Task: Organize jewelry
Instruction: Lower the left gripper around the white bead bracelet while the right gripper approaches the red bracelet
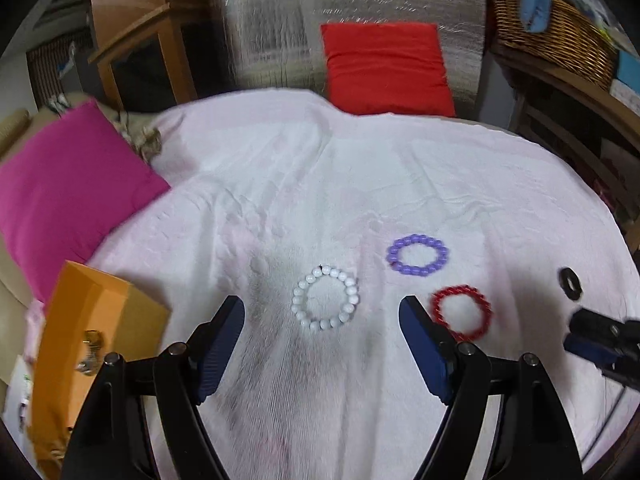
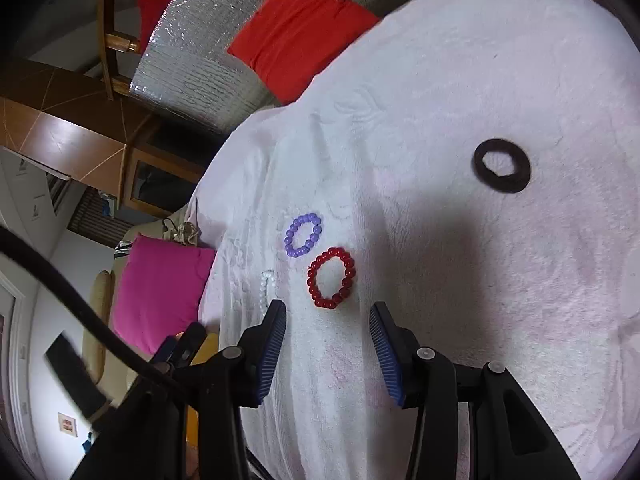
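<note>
Several bead bracelets lie on a white cloth (image 1: 360,184): a white one (image 1: 325,298), a purple one (image 1: 417,255) and a red one (image 1: 461,313). A black ring (image 1: 571,283) lies further right. My left gripper (image 1: 321,306) hovers open over the white bracelet, which shows between its blue pads untouched. My right gripper (image 2: 328,310) is open and holds nothing, just short of the red bracelet (image 2: 331,277). Beyond it lie the purple bracelet (image 2: 303,235) and the black ring (image 2: 502,165). The white bracelet (image 2: 264,286) is partly hidden behind its left finger. The right gripper (image 1: 580,336) shows at the left view's right edge.
An orange box (image 1: 96,340) with a small metal piece inside sits at the cloth's left edge. A pink cushion (image 1: 68,192) lies behind it and a red cushion (image 1: 386,68) at the back. A wicker basket (image 1: 560,36) stands on a shelf at the right.
</note>
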Tool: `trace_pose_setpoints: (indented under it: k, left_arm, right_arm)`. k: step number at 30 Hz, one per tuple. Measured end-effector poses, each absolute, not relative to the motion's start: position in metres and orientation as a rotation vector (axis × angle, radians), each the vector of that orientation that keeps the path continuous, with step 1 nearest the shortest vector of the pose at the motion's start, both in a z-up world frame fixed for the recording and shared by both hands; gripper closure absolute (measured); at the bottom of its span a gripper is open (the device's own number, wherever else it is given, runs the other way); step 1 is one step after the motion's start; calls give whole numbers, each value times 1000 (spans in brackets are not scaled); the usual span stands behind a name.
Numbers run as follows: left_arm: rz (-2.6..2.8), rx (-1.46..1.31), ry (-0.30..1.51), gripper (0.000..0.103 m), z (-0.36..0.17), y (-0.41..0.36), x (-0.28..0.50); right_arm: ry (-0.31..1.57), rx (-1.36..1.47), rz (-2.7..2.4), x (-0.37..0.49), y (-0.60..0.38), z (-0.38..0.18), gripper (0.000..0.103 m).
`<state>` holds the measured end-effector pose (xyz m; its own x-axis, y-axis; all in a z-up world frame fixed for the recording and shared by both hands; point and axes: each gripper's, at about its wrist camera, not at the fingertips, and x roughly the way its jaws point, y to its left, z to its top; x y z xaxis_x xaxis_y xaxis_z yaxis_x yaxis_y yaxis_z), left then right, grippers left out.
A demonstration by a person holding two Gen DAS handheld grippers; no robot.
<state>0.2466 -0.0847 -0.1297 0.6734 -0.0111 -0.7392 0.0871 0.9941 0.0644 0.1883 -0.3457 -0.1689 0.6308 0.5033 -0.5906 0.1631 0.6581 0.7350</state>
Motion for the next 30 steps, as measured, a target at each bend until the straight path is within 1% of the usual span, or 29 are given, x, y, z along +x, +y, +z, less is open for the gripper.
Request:
trace_pose_setpoints:
  k: [5,11,13,16,20,22,30]
  left_arm:
    - [-52,28,968,23,-156,-58,281]
    - [-26,76,979,23,-164,-29,287]
    - [-23,59,1011,23,-171,-16,289]
    - [-38,33,1016,23,-171,-6,288]
    - [-67,29,1016,23,-171,-3,288]
    - [-92,15,1024,23,-172,-3,290]
    - [-135,17,1054,23,-182,-18,294]
  right_arm:
    - [922,815,235,203,-330,-176,56]
    - [961,798,221,231,-317,-189,57]
    - [970,807,222,240,-313,-192,59]
    - [971,757,185,249,-306,-191,59]
    - [982,715,132,261,-303,-195,59]
    - [991,700,107,268,-303,-199,63]
    - [1000,585,73,279,-291,-202,63]
